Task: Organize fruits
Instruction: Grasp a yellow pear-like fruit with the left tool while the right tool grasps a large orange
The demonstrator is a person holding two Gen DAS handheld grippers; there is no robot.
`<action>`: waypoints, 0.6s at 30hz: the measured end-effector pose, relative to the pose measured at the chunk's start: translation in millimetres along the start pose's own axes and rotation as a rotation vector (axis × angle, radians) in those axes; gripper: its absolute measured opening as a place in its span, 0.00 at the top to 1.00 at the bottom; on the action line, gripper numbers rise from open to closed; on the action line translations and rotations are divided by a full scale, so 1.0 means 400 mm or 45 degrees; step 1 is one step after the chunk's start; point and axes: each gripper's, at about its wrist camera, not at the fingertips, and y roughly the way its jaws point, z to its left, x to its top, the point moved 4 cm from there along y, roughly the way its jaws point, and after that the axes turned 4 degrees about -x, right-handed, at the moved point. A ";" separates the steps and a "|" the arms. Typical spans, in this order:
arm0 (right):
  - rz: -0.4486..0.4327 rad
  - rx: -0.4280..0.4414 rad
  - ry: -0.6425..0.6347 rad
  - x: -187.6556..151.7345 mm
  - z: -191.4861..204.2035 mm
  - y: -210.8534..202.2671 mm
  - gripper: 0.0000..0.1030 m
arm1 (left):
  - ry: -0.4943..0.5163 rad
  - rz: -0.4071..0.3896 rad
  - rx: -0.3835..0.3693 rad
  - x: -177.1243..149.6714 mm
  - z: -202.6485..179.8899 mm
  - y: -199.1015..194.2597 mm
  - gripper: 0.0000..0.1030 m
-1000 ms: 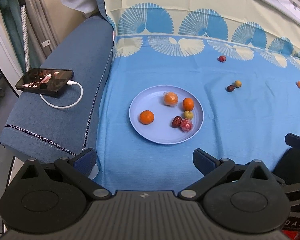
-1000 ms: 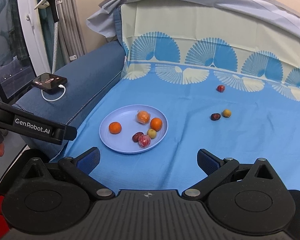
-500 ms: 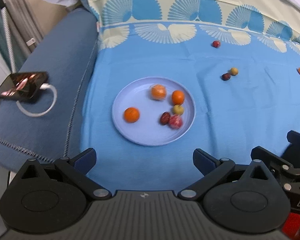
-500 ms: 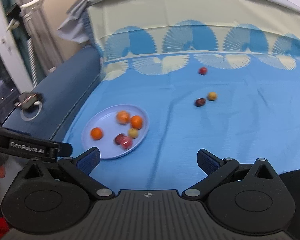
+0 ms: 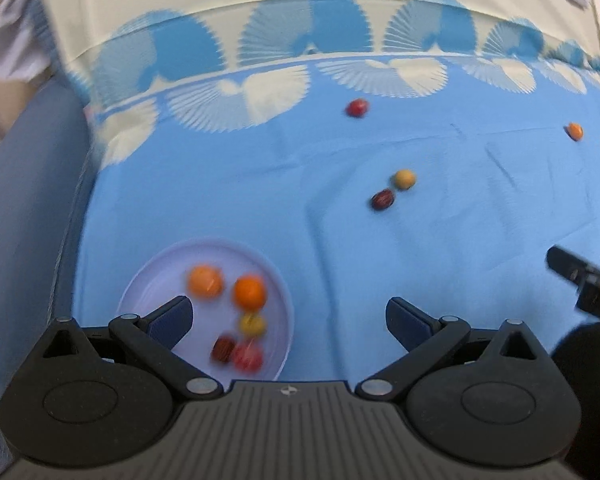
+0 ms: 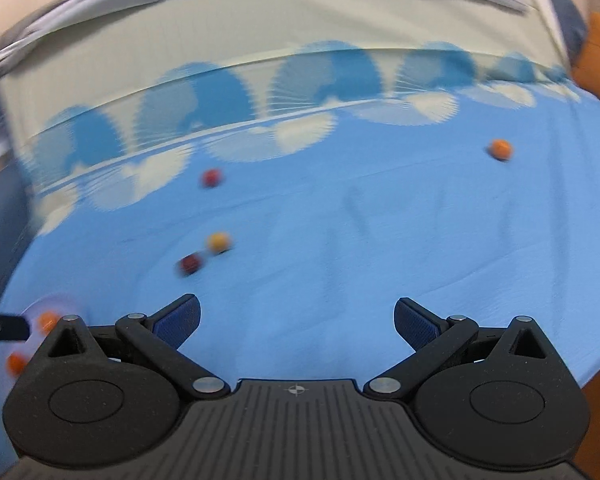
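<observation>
I read the left gripper point(image 5: 288, 316) as spread wide, holding nothing; its left finger overlaps the near edge of the plate point(image 5: 156, 268) in the left wrist view, but contact cannot be confirmed. The plate sits at 7 o'clock in that view and carries five blurred fruits: two oranges point(image 5: 250, 292), a small yellow fruit, a dark red one and a pink-red one. Moving right, I see loose fruit on the blue cloth point(image 5: 220, 208): a red fruit point(image 5: 357, 107) at 12 o'clock, a dark red fruit point(image 5: 382, 199) touching or just beside a yellow fruit point(image 5: 404, 179) at 1 o'clock, and a small orange point(image 5: 574, 131) at 2 o'clock, well apart from the rest.

The right gripper point(image 6: 298, 320) is likewise fully parted and empty, above bare cloth. In its view, the dark red and yellow pair lies at 11 o'clock and the small orange at 2 o'clock. Nothing stands between the fingers and the loose fruit.
</observation>
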 end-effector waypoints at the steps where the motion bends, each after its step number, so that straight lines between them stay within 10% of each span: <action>1: -0.014 -0.033 0.014 0.015 -0.023 0.022 0.01 | 0.019 -0.004 -0.009 0.022 -0.016 0.023 0.00; 11: -0.186 -0.393 0.124 0.243 -0.330 0.309 0.01 | 0.289 0.024 -0.172 0.241 -0.219 0.296 0.00; 18: -0.106 -0.587 0.122 0.387 -0.528 0.620 0.01 | 0.572 0.118 -0.312 0.288 -0.279 0.458 0.00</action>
